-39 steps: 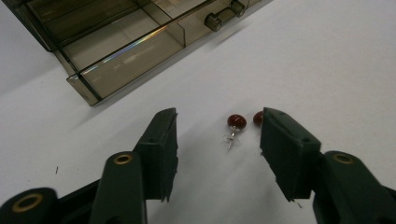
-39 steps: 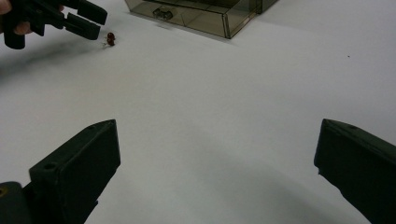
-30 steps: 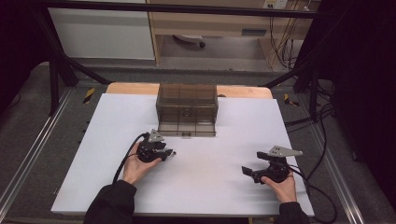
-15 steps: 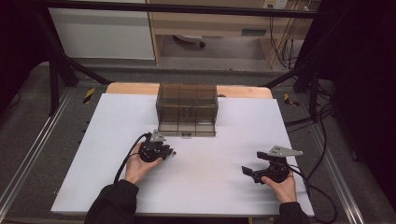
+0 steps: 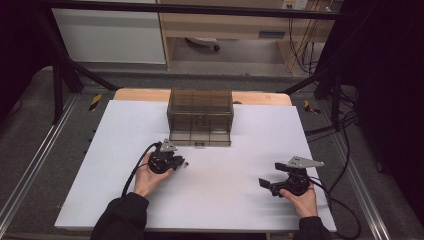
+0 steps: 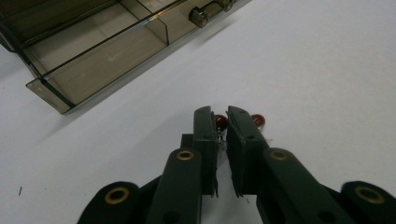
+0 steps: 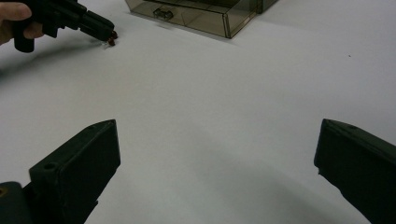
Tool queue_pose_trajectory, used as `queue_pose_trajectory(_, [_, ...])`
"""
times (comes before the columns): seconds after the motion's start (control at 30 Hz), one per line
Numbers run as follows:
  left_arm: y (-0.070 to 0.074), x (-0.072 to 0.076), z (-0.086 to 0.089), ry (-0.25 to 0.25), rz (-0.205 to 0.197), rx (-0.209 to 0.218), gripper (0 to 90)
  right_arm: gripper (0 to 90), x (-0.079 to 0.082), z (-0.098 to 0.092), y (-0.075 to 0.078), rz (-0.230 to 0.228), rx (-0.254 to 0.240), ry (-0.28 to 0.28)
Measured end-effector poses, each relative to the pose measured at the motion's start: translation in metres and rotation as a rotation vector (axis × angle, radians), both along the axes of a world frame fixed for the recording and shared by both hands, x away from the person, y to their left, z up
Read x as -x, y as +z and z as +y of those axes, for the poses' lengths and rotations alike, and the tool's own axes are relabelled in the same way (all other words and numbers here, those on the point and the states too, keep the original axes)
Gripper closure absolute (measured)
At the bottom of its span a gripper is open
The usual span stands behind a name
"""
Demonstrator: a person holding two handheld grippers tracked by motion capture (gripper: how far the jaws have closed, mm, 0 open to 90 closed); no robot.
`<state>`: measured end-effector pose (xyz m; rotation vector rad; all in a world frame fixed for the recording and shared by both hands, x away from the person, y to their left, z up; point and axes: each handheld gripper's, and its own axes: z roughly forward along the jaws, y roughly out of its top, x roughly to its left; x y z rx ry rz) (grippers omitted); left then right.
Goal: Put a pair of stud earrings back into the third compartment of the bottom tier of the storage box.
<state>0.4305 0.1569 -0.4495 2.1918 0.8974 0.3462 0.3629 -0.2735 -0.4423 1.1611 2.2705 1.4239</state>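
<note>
Left claw [image 6: 222,122]: its jaws have just been closing and now pinch a thin metal piece joining two small red beads [image 6: 220,122], low on the white desk [image 5: 240,200].
Left gripper view: shows the beads as a pair either side of the jaws, one partly hidden.
High view: the beads are too small to make out; left claw [image 5: 184,163] sits near the desk's middle, just in front of the smoky plastic drawer box [image 5: 200,116].
Drawer [image 6: 98,56]: pulled open.
Right claw [image 7: 217,154]: jaws spread wide, nothing between them, near the desk's right edge.
</note>
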Motion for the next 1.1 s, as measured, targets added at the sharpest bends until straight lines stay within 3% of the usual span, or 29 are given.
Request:
queue_pose_trajectory(0.67, [0.022,0.001,-0.007,-0.002,-0.003,0.032,82.3,1.0,0.000,0.000,0.000,0.002,0.003,-0.001])
queue_pose_trajectory(1.1, [0.038,-0.003,-0.027,-0.023,-0.023,0.025,82.3,1.1,0.000,0.000,0.000,0.005,0.002,-0.002])
